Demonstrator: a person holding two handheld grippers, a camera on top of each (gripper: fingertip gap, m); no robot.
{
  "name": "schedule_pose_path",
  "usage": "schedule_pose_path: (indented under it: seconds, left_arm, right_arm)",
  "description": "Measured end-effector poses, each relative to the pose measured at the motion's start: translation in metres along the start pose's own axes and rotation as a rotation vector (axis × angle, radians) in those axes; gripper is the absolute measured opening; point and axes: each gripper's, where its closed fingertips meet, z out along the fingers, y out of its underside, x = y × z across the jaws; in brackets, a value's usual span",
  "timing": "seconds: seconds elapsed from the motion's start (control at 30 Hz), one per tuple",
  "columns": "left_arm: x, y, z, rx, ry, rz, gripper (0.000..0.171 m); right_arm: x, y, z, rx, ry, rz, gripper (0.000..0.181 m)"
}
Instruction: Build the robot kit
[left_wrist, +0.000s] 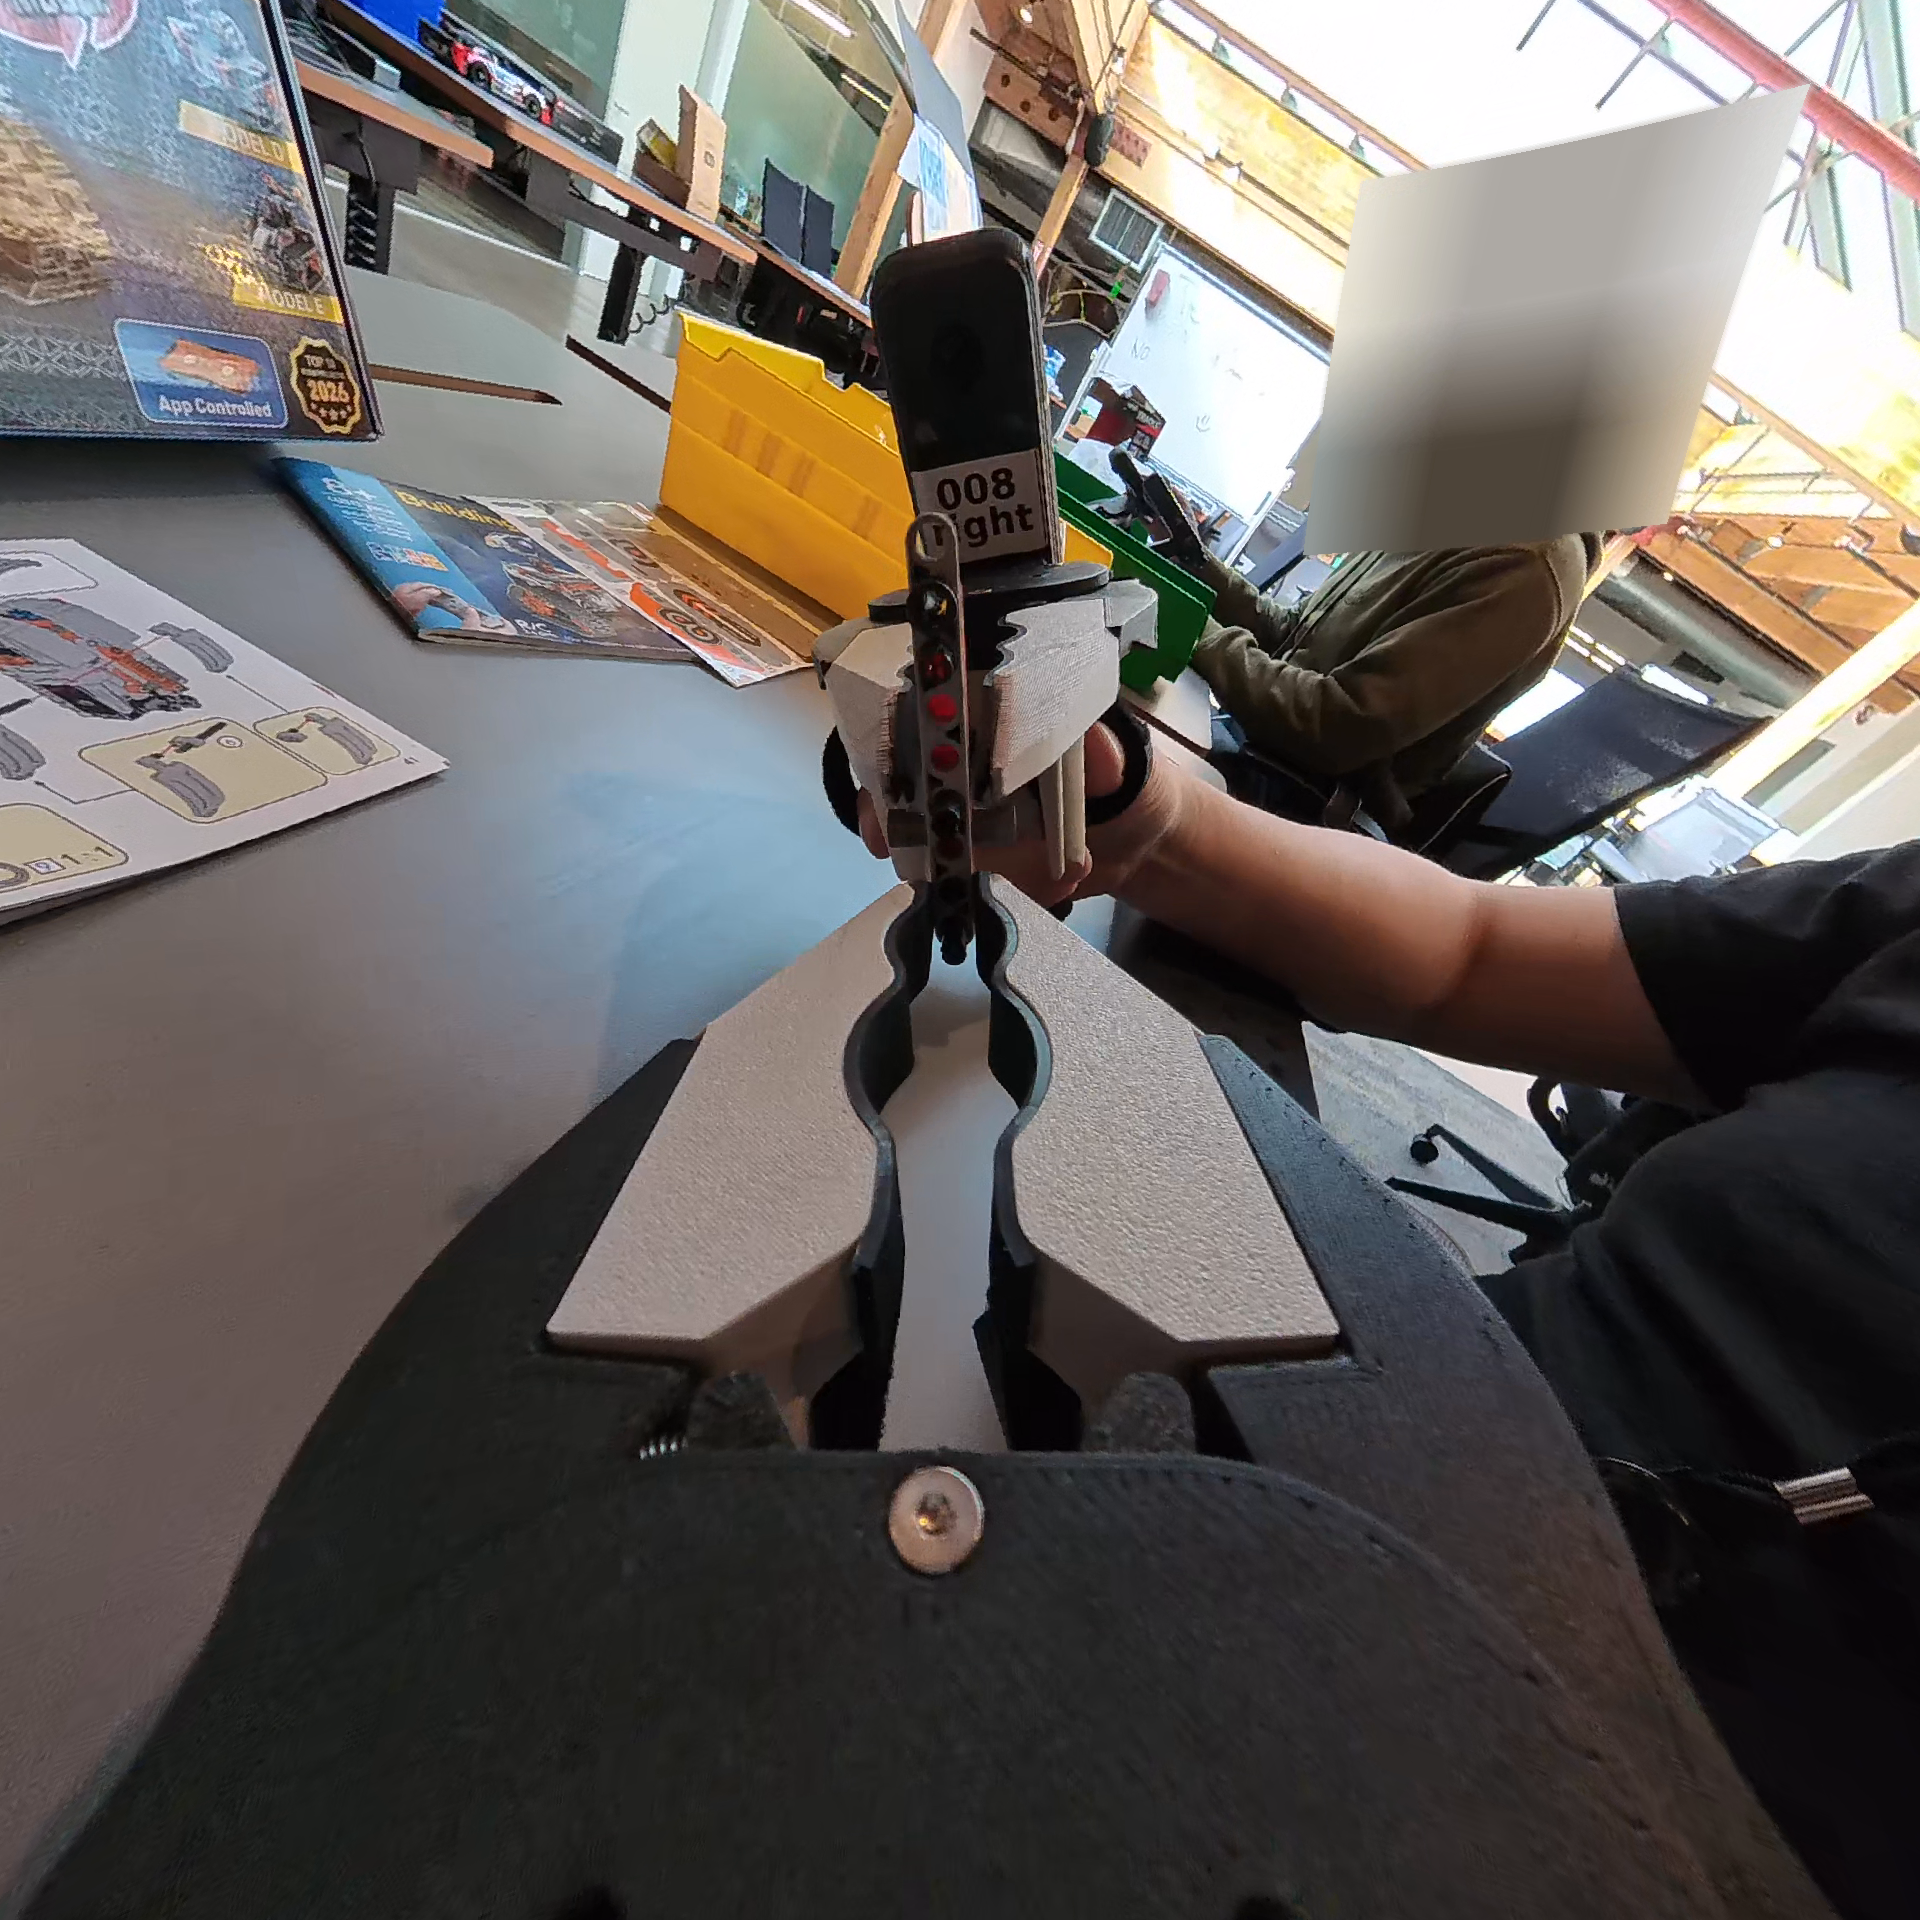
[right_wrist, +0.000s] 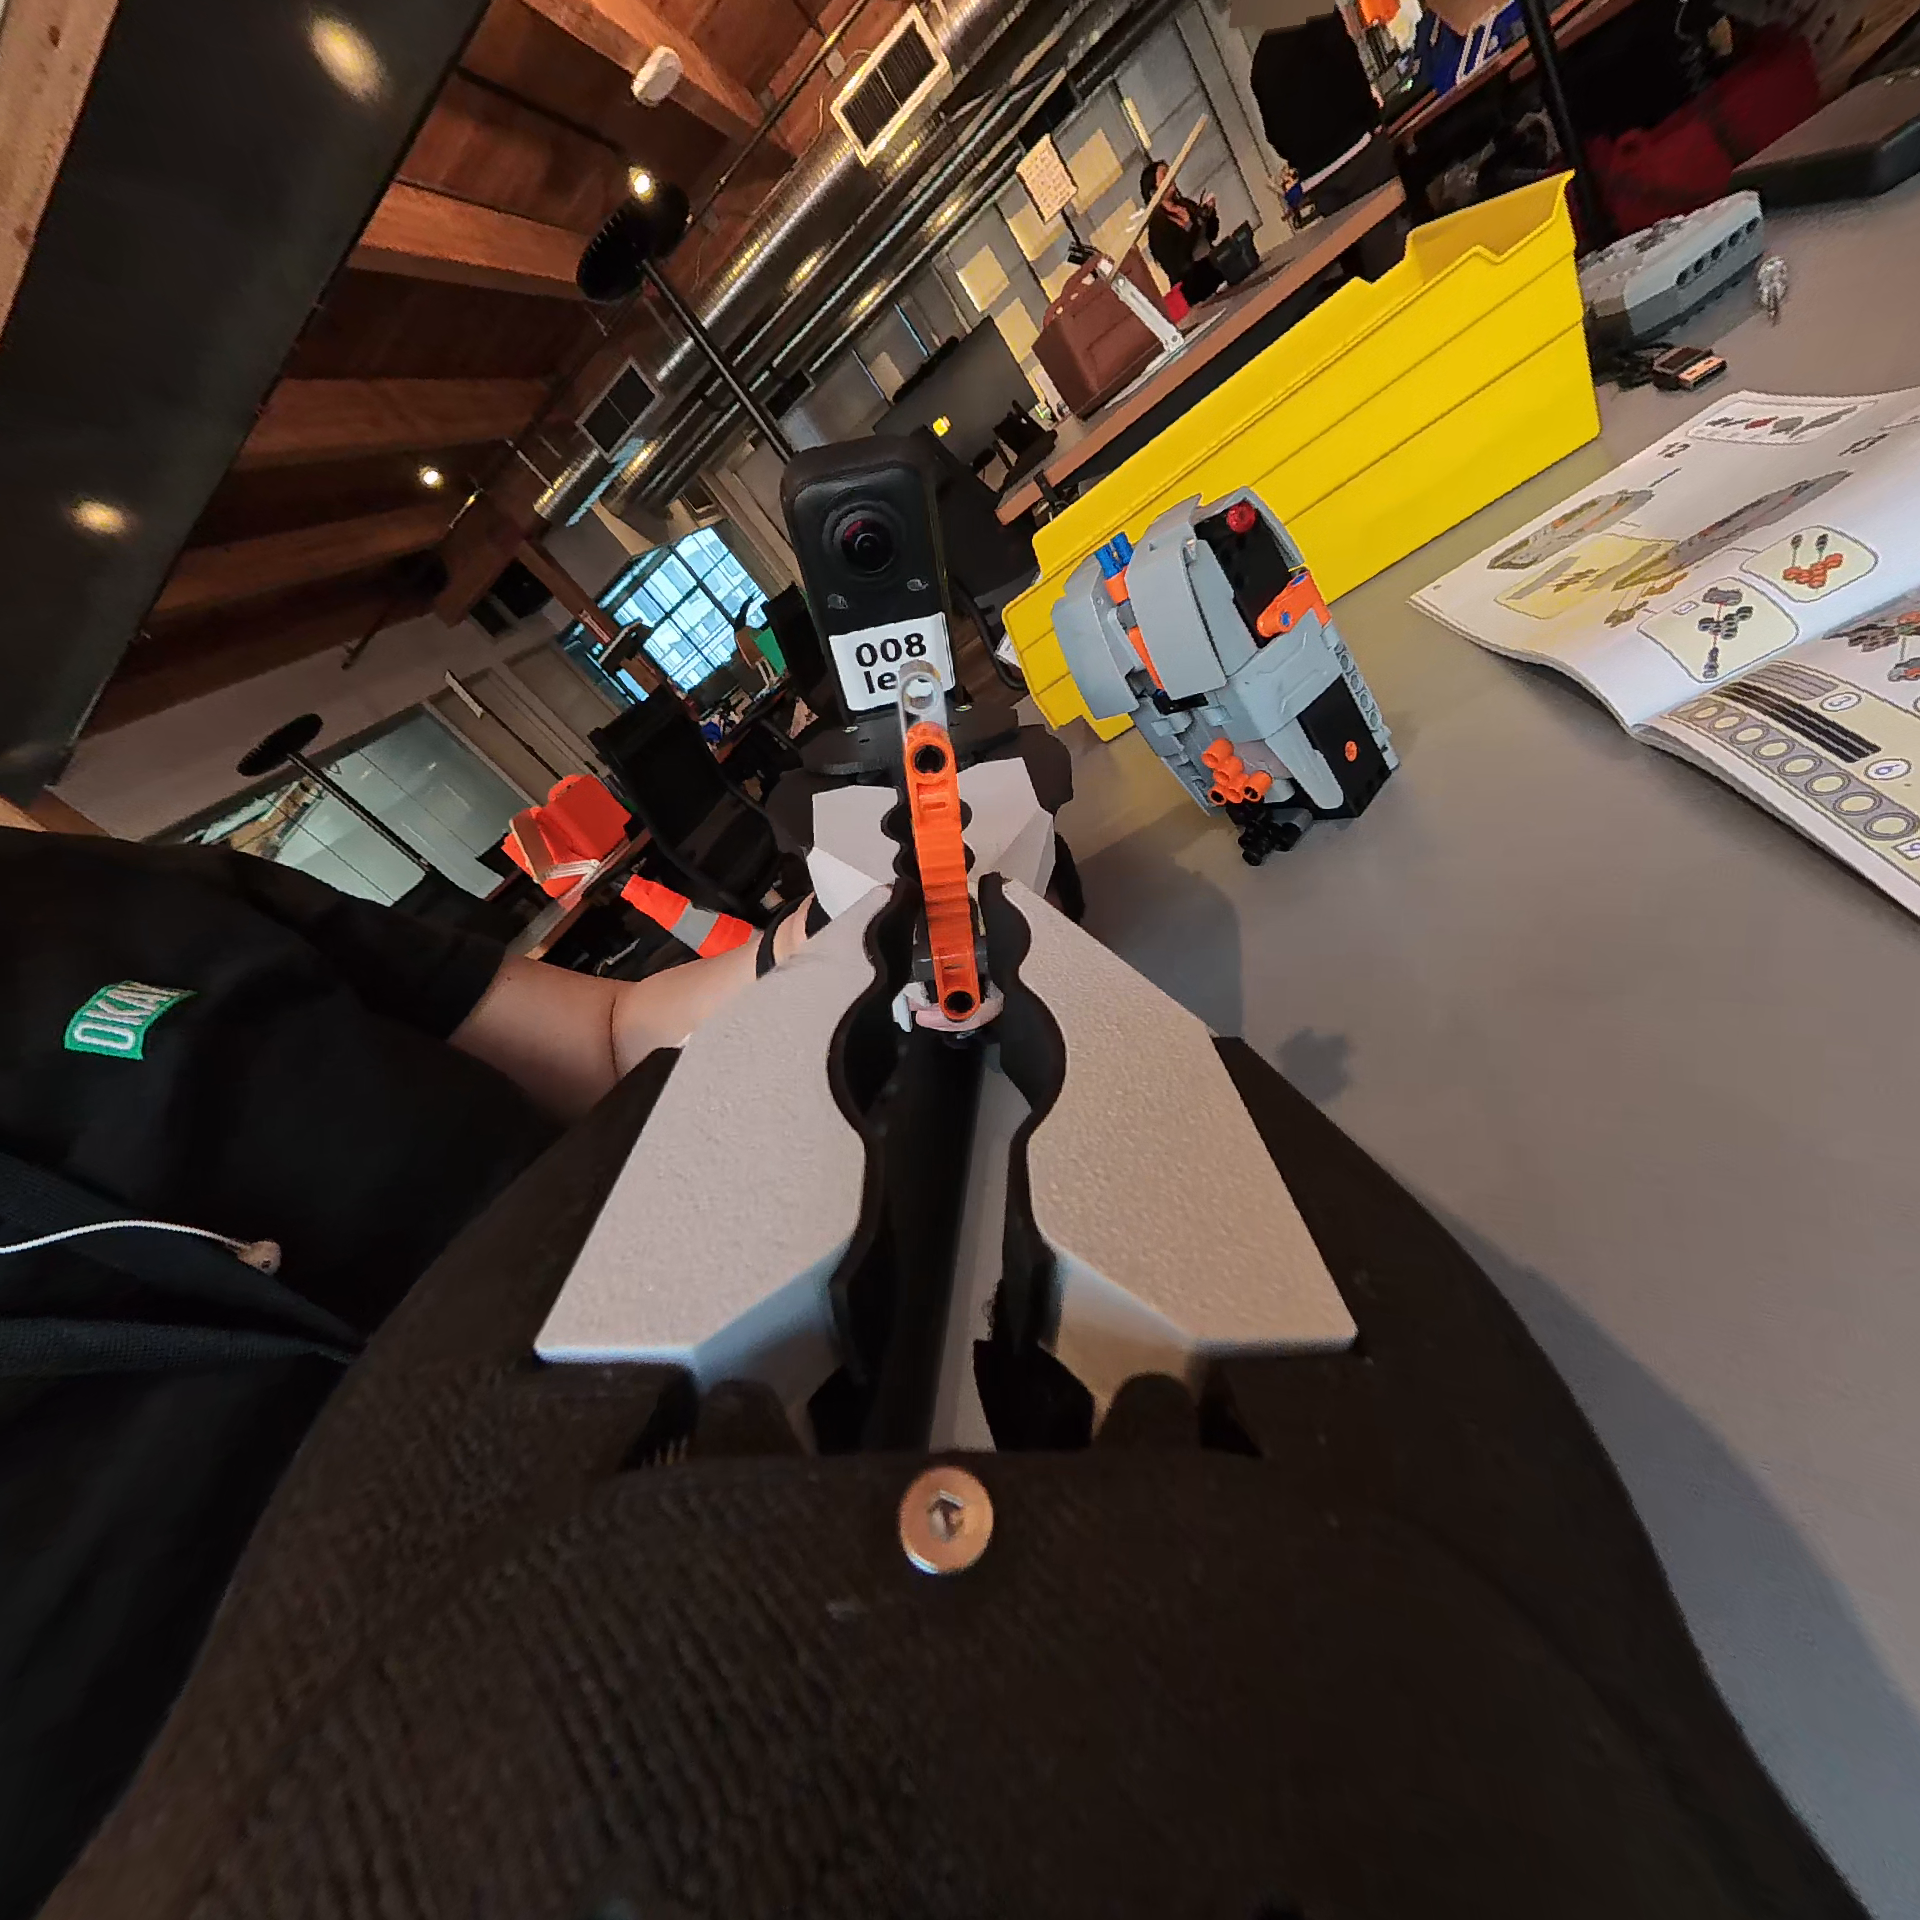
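Left gripper (left_wrist: 943, 914) and right gripper (right_wrist: 940, 961) face tip to tip above counter (right_wrist: 1558, 1039), jaws of both clenched on grey-orange beam (right_wrist: 938, 862). Risk: uneven pull twists beam free; it drops near half-built model (right_wrist: 1226, 665).

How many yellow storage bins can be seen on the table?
1. The yellow bin stands on the grey table, behind the booklets in the left wrist view and behind the grey and orange brick model in the right wrist view. Others may be hidden.
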Motion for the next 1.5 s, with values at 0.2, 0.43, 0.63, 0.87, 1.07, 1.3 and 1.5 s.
schedule_pose_path:
  seconds: [0.2,0.43,0.63,0.87,1.07,1.3,1.5]
  left_arm:
    - [-0.001,-0.001,-0.001,0.007,0.0,-0.005,0.006]
    - [0.0,0.0,0.0,-0.003,0.006,-0.001,0.006]
    - [0.0,0.001,0.0,-0.007,0.005,-0.001,0.006]
    - [0.0,0.0,0.0,-0.007,0.004,0.0,0.006]
    - [0.0,-0.012,-0.006,0.061,-0.034,0.035,0.024]
    - [0.002,-0.05,-0.071,0.255,-0.37,0.3,0.02]
    - [-0.035,-0.066,-0.178,0.272,-0.825,0.478,0.077]
  right_arm:
    - [0.001,0.001,0.001,-0.002,0.005,0.001,0.012]
    - [-0.001,0.001,0.002,-0.001,-0.006,-0.001,0.008]
    - [0.0,0.002,0.001,-0.012,0.003,-0.009,0.008]
    - [0.0,0.003,0.001,-0.018,0.005,-0.01,0.008]
    - [0.001,-0.008,-0.006,0.03,0.02,-0.028,0.007]
    - [0.01,-0.035,-0.029,0.175,0.087,-0.038,0.007]
    - [0.022,-0.044,-0.039,0.231,0.146,-0.033,0.007]
